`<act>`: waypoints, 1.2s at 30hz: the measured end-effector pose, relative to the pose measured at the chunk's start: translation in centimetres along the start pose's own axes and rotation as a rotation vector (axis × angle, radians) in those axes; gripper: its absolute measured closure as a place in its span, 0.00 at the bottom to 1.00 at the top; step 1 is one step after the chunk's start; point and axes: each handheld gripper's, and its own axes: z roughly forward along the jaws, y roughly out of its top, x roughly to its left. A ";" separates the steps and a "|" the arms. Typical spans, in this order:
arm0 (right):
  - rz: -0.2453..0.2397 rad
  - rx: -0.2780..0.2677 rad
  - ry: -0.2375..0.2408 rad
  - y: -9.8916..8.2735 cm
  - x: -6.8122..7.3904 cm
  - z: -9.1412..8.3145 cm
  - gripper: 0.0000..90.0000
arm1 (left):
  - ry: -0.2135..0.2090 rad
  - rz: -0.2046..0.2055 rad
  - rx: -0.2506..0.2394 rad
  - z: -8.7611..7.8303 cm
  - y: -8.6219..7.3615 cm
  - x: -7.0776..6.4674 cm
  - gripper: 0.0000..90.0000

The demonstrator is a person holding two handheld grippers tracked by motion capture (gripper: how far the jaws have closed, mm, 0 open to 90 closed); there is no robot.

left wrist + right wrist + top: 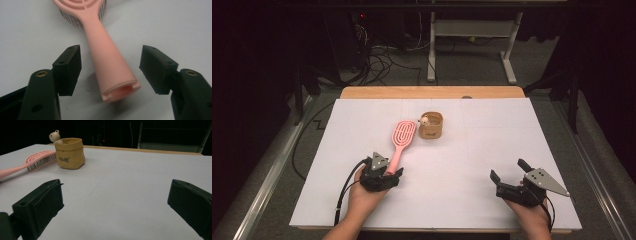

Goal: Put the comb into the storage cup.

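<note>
Hairbrush point(107, 62) lay on the desk point(452, 165) between the left gripper's point(110, 67) released jaws, handle end nearest, pads clear. Right gripper point(115, 202) gaped idle. Judged step: regrasping; next, close squarely on the handle.

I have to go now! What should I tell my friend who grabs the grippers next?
Left gripper: open, jaws either side of the pink hairbrush handle, pads not touching it. The brush lies flat on the white table, bristles down.
Right gripper: open, empty, resting on the near right of the table.
Tan pouch with a small bear figure on its rim stands upright just right of the brush head.
Done: brush is set down on the table.
Left: likely draw the left gripper back from the handle.
</note>
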 end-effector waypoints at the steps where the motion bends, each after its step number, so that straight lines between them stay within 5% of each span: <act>1: 0.000 -0.002 -0.001 0.0 0.0 0.0 0.01 | 0.018 0.013 0.018 0.2 0.0 -0.2 0.42; 14: 0.000 -0.003 -0.001 0.0 0.0 0.0 0.01 | 0.036 -0.004 0.028 0.2 0.0 0.0 0.57; 23: 0.000 -0.006 -0.004 0.1 -0.1 -0.1 0.01 | 0.091 -0.035 0.021 -0.4 -0.3 1.1 0.68; 36: 0.004 -0.012 -0.005 0.1 -0.2 -0.3 0.01 | 0.110 0.013 0.052 -2.1 -1.0 1.2 0.68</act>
